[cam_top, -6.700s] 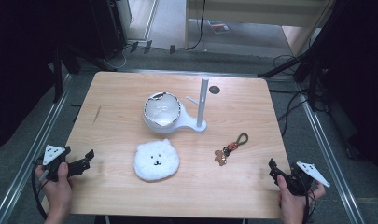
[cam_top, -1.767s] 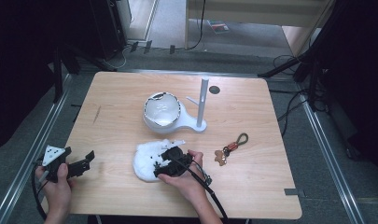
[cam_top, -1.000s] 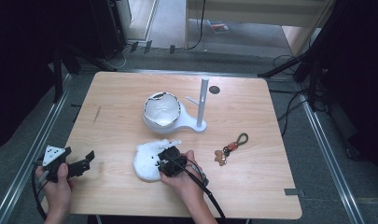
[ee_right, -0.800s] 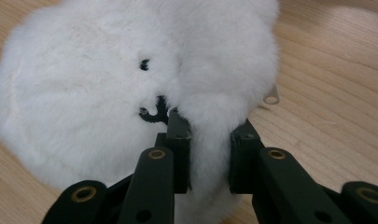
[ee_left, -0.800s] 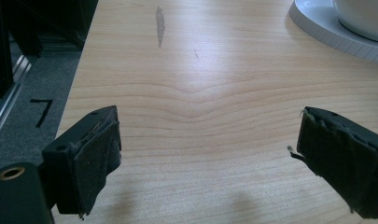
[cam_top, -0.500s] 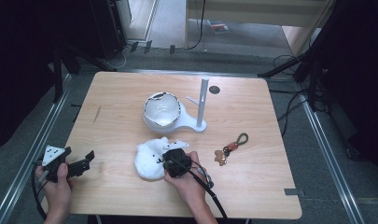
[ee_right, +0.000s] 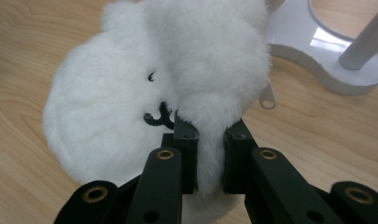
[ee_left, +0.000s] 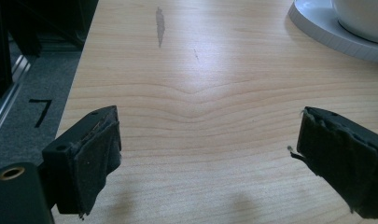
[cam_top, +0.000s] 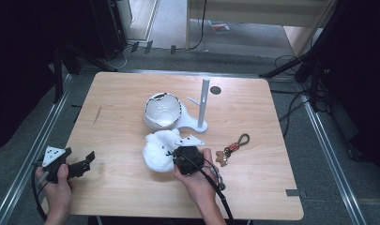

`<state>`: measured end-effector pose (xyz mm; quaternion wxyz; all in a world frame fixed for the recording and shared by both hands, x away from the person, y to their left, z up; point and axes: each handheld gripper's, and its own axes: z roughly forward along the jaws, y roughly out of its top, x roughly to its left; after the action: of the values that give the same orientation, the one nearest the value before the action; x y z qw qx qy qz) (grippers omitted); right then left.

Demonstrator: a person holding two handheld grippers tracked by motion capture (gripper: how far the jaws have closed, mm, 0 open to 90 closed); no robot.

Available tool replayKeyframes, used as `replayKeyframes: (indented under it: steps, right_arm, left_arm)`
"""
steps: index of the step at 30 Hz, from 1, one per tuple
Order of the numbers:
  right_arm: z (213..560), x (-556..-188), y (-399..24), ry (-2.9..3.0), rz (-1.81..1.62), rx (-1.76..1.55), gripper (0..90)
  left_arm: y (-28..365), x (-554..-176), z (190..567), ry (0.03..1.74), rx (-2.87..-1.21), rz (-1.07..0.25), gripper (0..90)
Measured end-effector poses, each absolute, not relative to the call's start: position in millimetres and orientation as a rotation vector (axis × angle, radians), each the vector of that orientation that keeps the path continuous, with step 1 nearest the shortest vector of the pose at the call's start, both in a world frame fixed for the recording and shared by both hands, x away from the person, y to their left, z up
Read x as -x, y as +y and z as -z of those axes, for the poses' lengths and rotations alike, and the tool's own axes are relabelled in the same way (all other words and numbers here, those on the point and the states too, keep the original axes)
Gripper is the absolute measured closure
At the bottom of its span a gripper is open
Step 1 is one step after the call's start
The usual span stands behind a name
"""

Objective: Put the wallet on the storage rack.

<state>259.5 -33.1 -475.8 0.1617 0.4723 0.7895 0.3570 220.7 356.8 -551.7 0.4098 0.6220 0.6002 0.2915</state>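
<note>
White fluffy pouch (ee_right: 177, 79), edge pinched between the right gripper (ee_right: 209, 144) jaws, beside a white bowl (cam_top: 163, 110); left gripper (ee_left: 210, 154) jaws spread over bare table (ee_left: 200, 93).

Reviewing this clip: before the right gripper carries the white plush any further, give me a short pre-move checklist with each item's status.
1. right gripper shut on the white plush: ok.
2. Plush pinched by a fold at its edge, most of it hanging loose: ok, but a thin hold.
3. Plush fully off the table: cannot tell.
4. white stand and bowl close behind the plush: not ok, tight.
5. keychain apart from the plush: ok.
6. left gripper open, holding nothing: ok.
</note>
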Motion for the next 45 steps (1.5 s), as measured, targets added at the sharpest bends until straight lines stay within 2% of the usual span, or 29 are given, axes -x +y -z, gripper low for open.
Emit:
replayKeyframes:
  steps: [23, 45]
  right_arm:
    - [428.8, -289.0, -32.2, 2.091, -0.965, -1.319, 79.5]
    - [417.2, -338.3, -8.1, 2.032, -0.738, -1.388, 76.8]
  left_arm:
    - [357.1, -220.9, 551.8, 1.511, -1.562, -0.733, 6.9]
    - [358.1, -220.8, 551.8, 1.51, -1.564, -0.732, 7.0]
